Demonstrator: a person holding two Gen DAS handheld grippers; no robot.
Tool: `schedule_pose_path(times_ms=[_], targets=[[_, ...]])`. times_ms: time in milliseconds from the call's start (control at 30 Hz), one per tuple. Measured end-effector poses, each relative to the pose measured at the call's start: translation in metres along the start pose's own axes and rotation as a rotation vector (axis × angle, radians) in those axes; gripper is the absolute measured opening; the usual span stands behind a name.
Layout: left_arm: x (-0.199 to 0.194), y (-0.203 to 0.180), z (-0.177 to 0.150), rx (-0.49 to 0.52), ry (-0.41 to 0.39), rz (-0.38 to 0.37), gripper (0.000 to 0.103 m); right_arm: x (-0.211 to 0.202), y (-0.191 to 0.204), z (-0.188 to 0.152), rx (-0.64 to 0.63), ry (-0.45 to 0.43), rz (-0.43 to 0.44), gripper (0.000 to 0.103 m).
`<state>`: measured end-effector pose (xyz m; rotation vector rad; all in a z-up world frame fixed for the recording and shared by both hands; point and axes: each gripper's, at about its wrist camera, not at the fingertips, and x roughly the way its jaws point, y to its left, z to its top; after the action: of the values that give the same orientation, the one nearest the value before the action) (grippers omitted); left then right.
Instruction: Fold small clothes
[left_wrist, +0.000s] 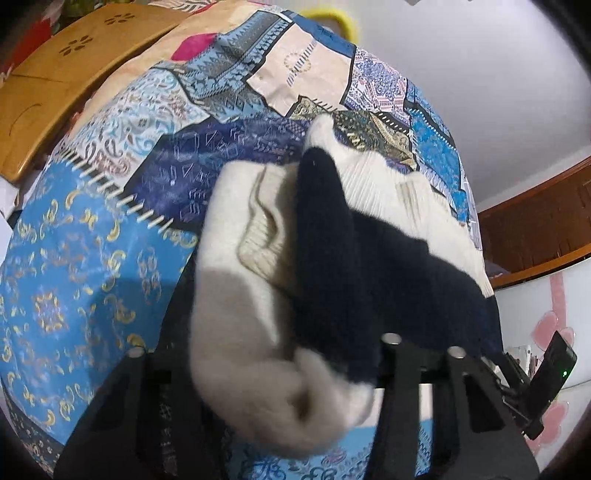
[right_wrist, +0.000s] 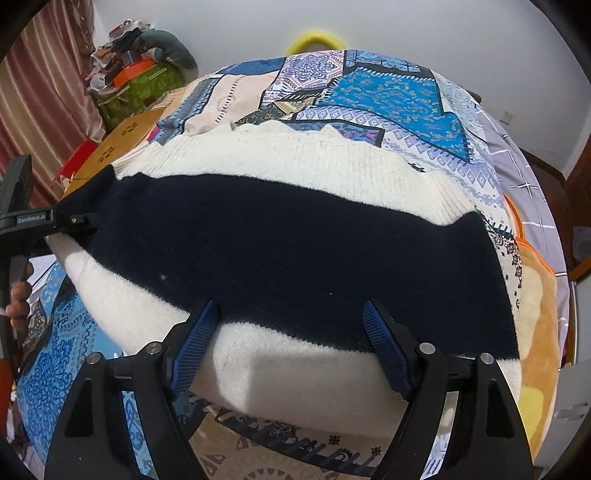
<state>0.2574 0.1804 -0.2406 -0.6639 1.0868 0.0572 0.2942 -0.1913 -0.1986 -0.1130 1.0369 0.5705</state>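
Note:
A small cream and navy knit sweater (right_wrist: 295, 236) lies on a blue patchwork bedspread (right_wrist: 388, 92). My right gripper (right_wrist: 290, 314) is open, its blue-padded fingers (right_wrist: 194, 343) spread just over the near cream hem, holding nothing. My left gripper (left_wrist: 291, 373) is shut on a bunched edge of the sweater (left_wrist: 258, 332) and lifts it off the bedspread (left_wrist: 74, 258). That gripper also shows at the sweater's left end in the right wrist view (right_wrist: 83, 219). Its fingertips are hidden by the cloth.
A wooden board (left_wrist: 66, 70) lies past the bed's far left. A yellow handle (right_wrist: 314, 40) sticks up behind the bed. Clutter on a green box (right_wrist: 136, 81) stands back left. An orange blanket (right_wrist: 535, 332) lies at the right.

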Motion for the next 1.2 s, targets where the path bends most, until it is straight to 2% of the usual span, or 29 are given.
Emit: schedule_pose_path(times_ms=[100, 400, 533, 667, 800, 1000, 1200], targets=[[-0.004, -0.003, 0.005, 0.006, -0.02, -0.002, 0.03, -0.003, -0.002, 0.0, 0.004, 0.001, -0.004, 0.078], [-0.029, -0.014, 0.022, 0.073, -0.068, 0.007, 0.025, -0.019, -0.006, 0.004, -0.013, -0.013, -0.053, 0.078], [-0.052, -0.02, 0.042, 0.125, -0.119, 0.055, 0.024, -0.031, -0.005, 0.005, -0.035, -0.037, -0.07, 0.078], [-0.078, -0.019, 0.064, 0.13, -0.184, 0.091, 0.024, -0.04, -0.006, 0.007, -0.055, -0.061, -0.091, 0.078], [-0.094, -0.024, 0.082, 0.165, -0.227, 0.159, 0.024, -0.046, -0.007, 0.008, -0.05, -0.079, -0.093, 0.078], [-0.102, -0.054, 0.075, 0.252, -0.242, 0.171, 0.024, -0.039, -0.011, 0.003, -0.042, -0.07, -0.082, 0.078], [-0.098, -0.101, 0.067, 0.31, -0.222, 0.132, 0.023, -0.031, -0.019, -0.008, -0.014, -0.043, -0.059, 0.078]])
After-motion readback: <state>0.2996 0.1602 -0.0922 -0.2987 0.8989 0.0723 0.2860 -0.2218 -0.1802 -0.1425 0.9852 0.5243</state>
